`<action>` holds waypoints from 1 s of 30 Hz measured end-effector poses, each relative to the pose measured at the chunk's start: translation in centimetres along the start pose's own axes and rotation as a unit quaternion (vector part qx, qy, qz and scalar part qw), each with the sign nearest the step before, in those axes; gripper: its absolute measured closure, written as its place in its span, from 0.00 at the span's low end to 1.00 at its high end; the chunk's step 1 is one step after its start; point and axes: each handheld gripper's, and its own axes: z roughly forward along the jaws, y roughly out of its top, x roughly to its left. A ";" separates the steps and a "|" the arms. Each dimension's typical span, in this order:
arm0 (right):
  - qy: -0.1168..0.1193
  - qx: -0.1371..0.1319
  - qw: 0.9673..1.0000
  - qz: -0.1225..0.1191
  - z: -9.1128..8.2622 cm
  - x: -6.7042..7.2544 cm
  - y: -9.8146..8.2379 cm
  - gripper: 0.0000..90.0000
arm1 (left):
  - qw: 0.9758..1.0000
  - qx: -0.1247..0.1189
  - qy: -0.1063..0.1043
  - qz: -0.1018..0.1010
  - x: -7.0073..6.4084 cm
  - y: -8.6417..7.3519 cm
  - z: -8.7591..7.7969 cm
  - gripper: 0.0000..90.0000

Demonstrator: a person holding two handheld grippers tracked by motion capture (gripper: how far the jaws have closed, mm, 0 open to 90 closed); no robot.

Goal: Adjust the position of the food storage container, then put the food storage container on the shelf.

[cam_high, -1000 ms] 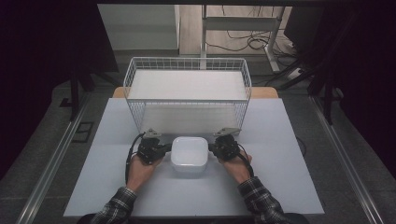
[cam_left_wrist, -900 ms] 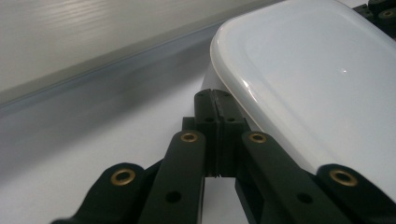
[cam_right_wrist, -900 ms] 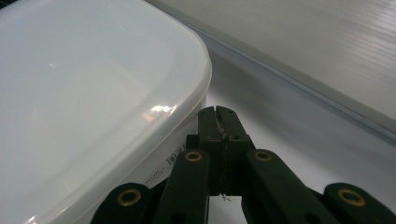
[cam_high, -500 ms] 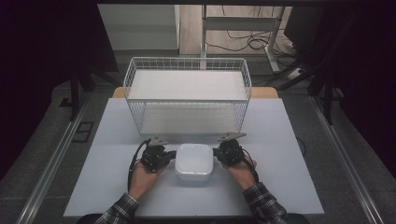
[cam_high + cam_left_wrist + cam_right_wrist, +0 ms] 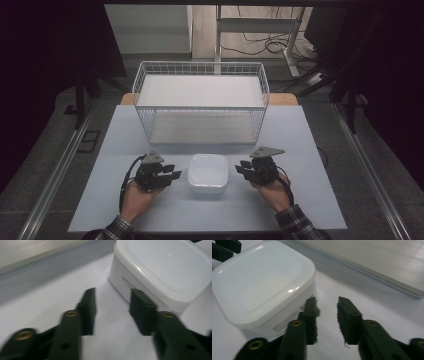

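A white lidded plastic container [image 5: 207, 173] is seen resting on the pale table [image 5: 310, 145], in front of a white wire basket [image 5: 201, 102] and between the two hand-held grippers. The left gripper [image 5: 170, 171] is held just beside the container's left side with its jaws spread and nothing between them, and the right gripper [image 5: 241, 168] is held just beside the right side, likewise spread and empty. In both gripper views a printed label is visible on the container's wall, too blurred to be read.
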 end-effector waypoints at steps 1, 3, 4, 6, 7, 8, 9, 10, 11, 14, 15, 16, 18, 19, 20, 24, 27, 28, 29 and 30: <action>0.000 -0.001 1.000 0.000 -0.3 0.0 -0.1 0.69 | 1.000 0.000 0.000 0.001 0.0 -0.3 -0.3 0.55; 0.006 -0.007 1.000 0.001 -0.9 0.1 -0.4 0.61 | 1.000 -0.005 0.001 0.004 -0.1 -0.7 -0.6 0.44; 0.008 -0.009 1.000 0.001 -1.1 0.1 -0.6 0.57 | 1.000 -0.011 -0.002 0.003 -0.1 -1.0 -0.9 0.39; 0.013 -0.009 1.000 0.001 -1.3 0.3 -0.9 0.46 | 1.000 -0.020 -0.006 0.003 -0.1 -1.3 -1.2 0.29; 0.013 -0.009 1.000 0.001 -1.3 0.3 -0.9 0.46 | 1.000 -0.020 -0.006 0.003 -0.1 -1.3 -1.2 0.26; 0.009 -0.008 1.000 -0.011 -1.3 0.5 -1.3 0.31 | 1.000 -0.028 -0.009 0.004 -0.1 -1.6 -1.5 0.20; 0.008 -0.009 1.000 -0.016 -1.3 0.5 -1.4 0.27 | 0.999 -0.031 -0.011 0.002 -0.2 -1.8 -1.6 0.17; 0.007 -0.011 1.000 -0.021 -1.4 0.7 -1.6 0.21 | 0.999 -0.032 -0.013 0.007 -0.2 -1.9 -1.6 0.12; 0.006 -0.010 1.000 -0.027 -1.4 0.8 -1.8 0.16 | 0.999 -0.034 -0.008 0.010 -0.3 -2.0 -1.6 0.07; 0.002 -0.010 0.999 -0.030 -1.5 1.1 -2.5 0.07 | 0.999 -0.029 0.006 0.025 -0.5 -2.4 -1.4 0.02; -0.003 -0.007 0.999 -0.031 -1.4 1.3 -2.7 0.05 | 0.999 -0.028 0.008 0.029 -0.5 -2.5 -1.3 0.02; -0.005 0.002 0.999 -0.035 -1.4 1.3 -2.9 0.04 | 0.999 -0.027 0.010 0.032 -0.6 -2.6 -1.2 0.02; -0.002 0.011 0.999 -0.039 -1.2 1.3 -3.3 0.02 | 0.999 -0.023 0.011 0.037 -0.5 -2.8 -1.0 0.03; 0.000 0.012 0.999 -0.037 -1.1 1.2 -3.3 0.02 | 0.999 -0.024 0.015 0.040 -0.5 -2.8 -0.9 0.03; 0.002 0.014 0.999 -0.035 -1.1 1.1 -3.4 0.02 | 0.999 -0.025 0.016 0.041 -0.4 -2.8 -0.8 0.03; 0.006 0.009 1.000 -0.028 -1.2 0.8 -3.3 0.01 | 0.999 -0.021 0.011 0.033 0.0 -2.9 -0.6 0.03; 0.006 0.008 1.000 -0.022 -1.2 0.6 -3.3 0.01 | 0.999 -0.017 0.008 0.027 0.1 -2.8 -0.7 0.04; 0.007 0.007 1.000 -0.021 -1.2 0.6 -3.3 0.01 | 1.000 -0.017 0.005 0.024 0.1 -2.7 -0.8 0.04; 0.008 0.008 1.000 -0.020 -1.3 0.6 -3.2 0.02 | 1.000 -0.019 0.001 0.019 0.1 -2.6 -0.9 0.04; 0.008 0.009 1.000 -0.018 -1.3 0.6 -3.2 0.02 | 1.000 -0.019 -0.005 0.014 0.1 -2.5 -1.0 0.04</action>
